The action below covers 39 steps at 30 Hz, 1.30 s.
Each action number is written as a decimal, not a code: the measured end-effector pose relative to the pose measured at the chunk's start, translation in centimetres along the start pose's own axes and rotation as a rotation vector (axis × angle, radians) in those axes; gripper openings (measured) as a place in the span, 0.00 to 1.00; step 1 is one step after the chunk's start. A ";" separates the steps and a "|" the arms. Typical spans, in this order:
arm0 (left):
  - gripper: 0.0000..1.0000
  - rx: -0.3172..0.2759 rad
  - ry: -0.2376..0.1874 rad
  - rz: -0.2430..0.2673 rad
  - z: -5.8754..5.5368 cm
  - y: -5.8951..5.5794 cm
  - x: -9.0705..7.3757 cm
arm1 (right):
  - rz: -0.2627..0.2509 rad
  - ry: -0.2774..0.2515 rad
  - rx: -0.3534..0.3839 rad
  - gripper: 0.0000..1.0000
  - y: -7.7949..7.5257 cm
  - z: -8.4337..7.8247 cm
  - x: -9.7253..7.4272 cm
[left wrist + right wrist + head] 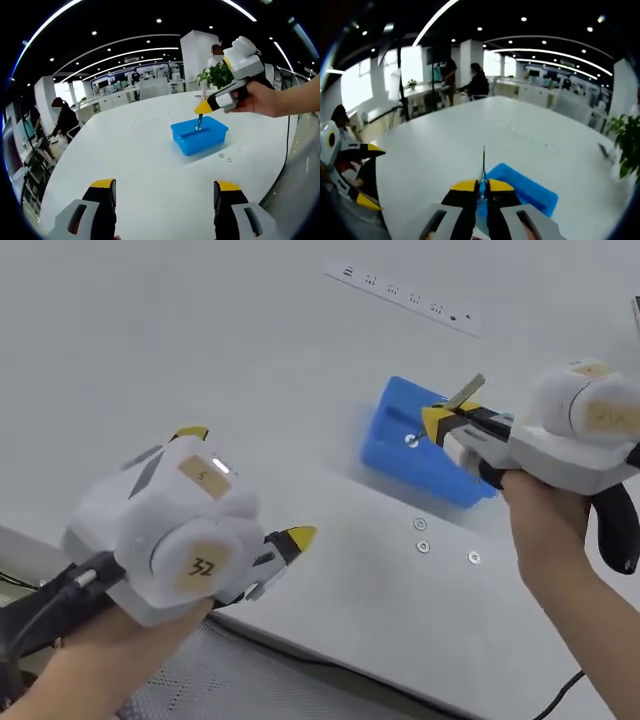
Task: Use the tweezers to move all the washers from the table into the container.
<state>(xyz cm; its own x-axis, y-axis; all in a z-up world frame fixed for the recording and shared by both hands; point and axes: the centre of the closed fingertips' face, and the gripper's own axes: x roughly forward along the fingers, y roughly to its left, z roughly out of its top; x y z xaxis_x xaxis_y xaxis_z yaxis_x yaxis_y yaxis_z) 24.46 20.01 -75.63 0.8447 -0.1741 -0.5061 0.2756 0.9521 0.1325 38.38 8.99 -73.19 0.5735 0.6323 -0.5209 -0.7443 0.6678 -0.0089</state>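
My right gripper is shut on thin metal tweezers, holding them over the blue container. The tweezers point down into the container between the closed jaws of that gripper. A small washer shows at the tweezer tips inside the container; whether it is gripped or lying there I cannot tell. Three washers lie on the white table just in front of the container. My left gripper hangs open and empty near the table's front edge, well left of the container.
The white table stretches far beyond the container, with a power strip at the back. The front edge runs under my left gripper, with a grey mesh surface below it. People stand at distant desks.
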 end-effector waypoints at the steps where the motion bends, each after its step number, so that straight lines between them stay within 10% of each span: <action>1: 0.82 -0.001 0.000 0.001 0.0 0.0 0.0 | -0.006 -0.001 0.002 0.03 -0.3 -0.1 0.5; 8: 0.82 -0.007 0.006 0.008 -0.1 0.2 0.0 | -0.012 0.012 0.102 0.03 -1.8 -1.8 3.1; 22: 0.81 0.005 0.035 0.015 -0.7 0.3 0.3 | -0.037 0.083 0.076 0.03 -2.8 -5.3 6.3; 39: 0.81 0.015 0.046 0.021 -0.8 0.4 0.3 | -0.052 0.073 0.099 0.04 -3.4 -5.1 5.7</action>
<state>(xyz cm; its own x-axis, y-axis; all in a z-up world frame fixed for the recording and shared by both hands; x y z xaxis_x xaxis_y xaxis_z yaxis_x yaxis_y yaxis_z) 24.42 20.52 -76.46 0.8287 -0.1417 -0.5414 0.2650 0.9515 0.1566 42.45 8.32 -80.47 0.5816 0.5678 -0.5825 -0.6746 0.7368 0.0448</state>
